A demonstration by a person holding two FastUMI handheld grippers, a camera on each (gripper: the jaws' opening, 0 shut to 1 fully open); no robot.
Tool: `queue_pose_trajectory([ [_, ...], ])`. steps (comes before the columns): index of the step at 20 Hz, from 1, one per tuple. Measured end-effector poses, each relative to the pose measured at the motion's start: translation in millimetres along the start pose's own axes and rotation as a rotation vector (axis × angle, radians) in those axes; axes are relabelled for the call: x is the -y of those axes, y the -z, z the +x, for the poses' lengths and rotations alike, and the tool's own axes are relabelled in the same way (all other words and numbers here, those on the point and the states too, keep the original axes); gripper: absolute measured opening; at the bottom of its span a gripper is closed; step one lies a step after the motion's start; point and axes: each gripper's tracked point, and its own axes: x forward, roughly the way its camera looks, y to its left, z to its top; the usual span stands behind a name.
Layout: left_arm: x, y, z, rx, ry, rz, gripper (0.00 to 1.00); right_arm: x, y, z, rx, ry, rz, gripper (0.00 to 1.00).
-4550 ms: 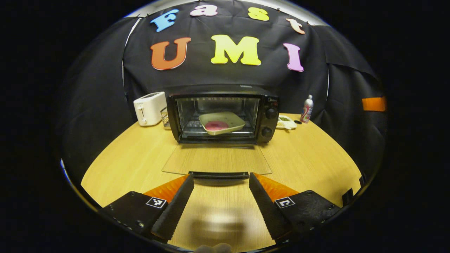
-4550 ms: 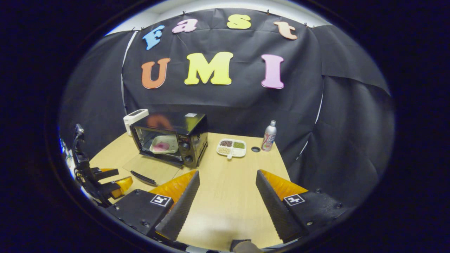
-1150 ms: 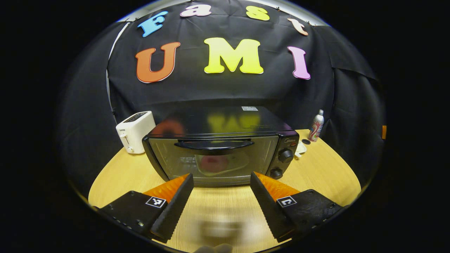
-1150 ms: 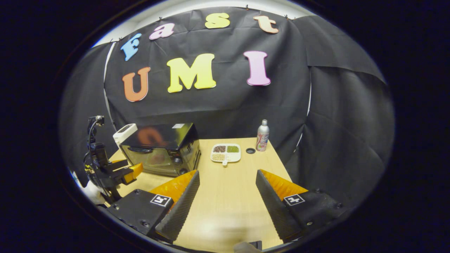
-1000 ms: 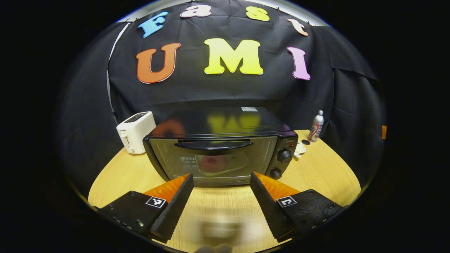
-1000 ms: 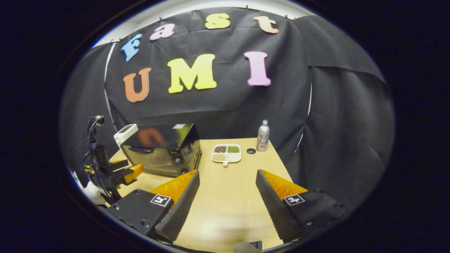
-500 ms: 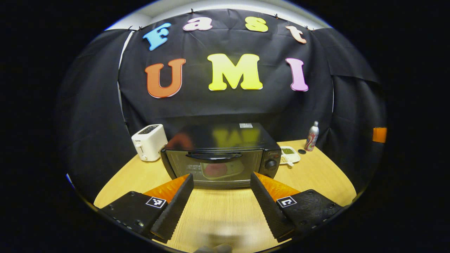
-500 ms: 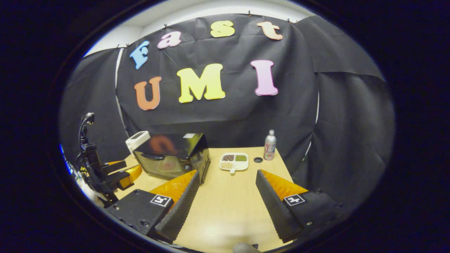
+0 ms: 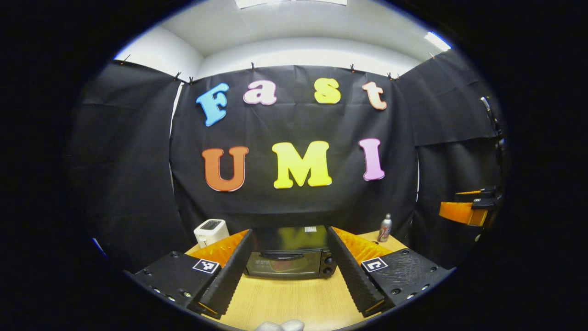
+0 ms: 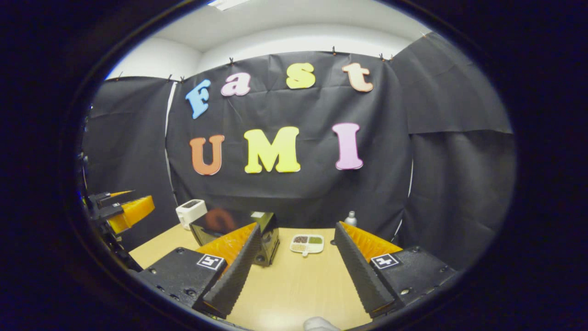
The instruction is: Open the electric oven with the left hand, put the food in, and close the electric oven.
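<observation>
Both my grippers have pulled back and tipped up since a moment ago, so the oven looks small and far now. Its door is shut, with the pink food behind the glass. My left gripper is spread apart and holds nothing — same for my right gripper. Left of the oven sits a white toaster; right of it, a snack tray and a bottle.
</observation>
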Motion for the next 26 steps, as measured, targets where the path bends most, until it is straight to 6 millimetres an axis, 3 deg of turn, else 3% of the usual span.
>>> queue_pose_trajectory([
  [2, -10, -16, -17, 0.019, 0.015, -0.025, 0.96, -3, -13, -16, 0.037, 0.034, -0.013, 1.00],
  [4, -20, -27, -31, 0.041, 0.026, -0.049, 0.96, -10, -24, -31, 0.077, 0.055, -0.007, 0.96],
  [9, -42, -34, -52, 0.061, 0.030, -0.044, 0.96, -29, -29, -53, 0.104, 0.081, -0.013, 0.96],
  [16, -61, -42, -67, 0.080, 0.022, -0.050, 0.96, -43, -28, -70, 0.109, 0.100, -0.010, 0.96],
  [26, -59, -40, -65, 0.080, 0.034, -0.054, 0.96, -46, -31, -73, 0.113, 0.112, -0.014, 0.96],
])
